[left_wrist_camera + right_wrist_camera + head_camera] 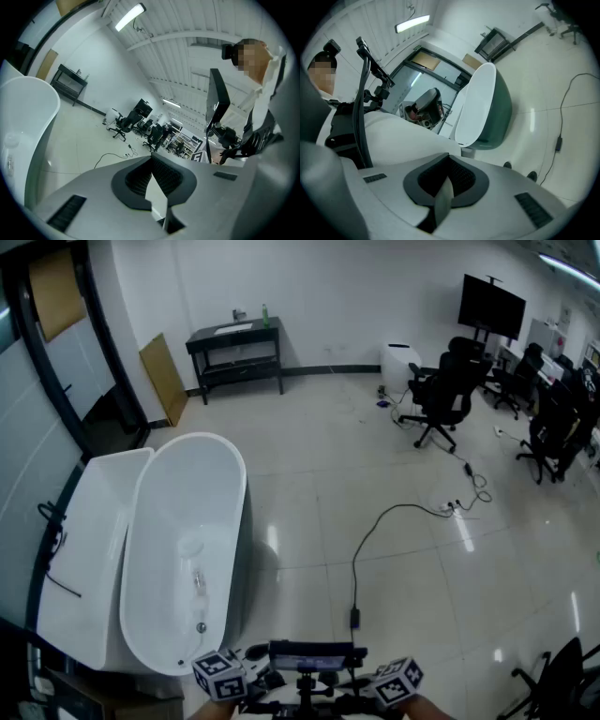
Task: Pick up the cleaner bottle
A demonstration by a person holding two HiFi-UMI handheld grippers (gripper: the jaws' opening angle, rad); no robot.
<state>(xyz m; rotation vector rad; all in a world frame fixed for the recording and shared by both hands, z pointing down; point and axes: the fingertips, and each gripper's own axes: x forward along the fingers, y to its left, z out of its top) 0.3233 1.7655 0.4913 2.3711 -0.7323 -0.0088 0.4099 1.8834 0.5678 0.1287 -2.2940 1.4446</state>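
A small green bottle (265,315) stands on the black table (246,336) by the far wall; it is too small to tell whether it is the cleaner. Both grippers are low at the bottom edge of the head view, far from that table. My left gripper (234,681) shows its marker cube beside the end of the white bathtub (220,493). My right gripper (380,688) is a little to its right. In the left gripper view the left gripper (151,159) has its tips together with nothing held. The right gripper (449,157) is likewise shut and empty.
A black cable (375,531) runs across the tiled floor to a power strip (452,507). Office chairs (441,395) and a dark screen (491,304) stand at the back right. A cardboard sheet (164,379) leans on the left wall. A person (255,79) shows in both gripper views.
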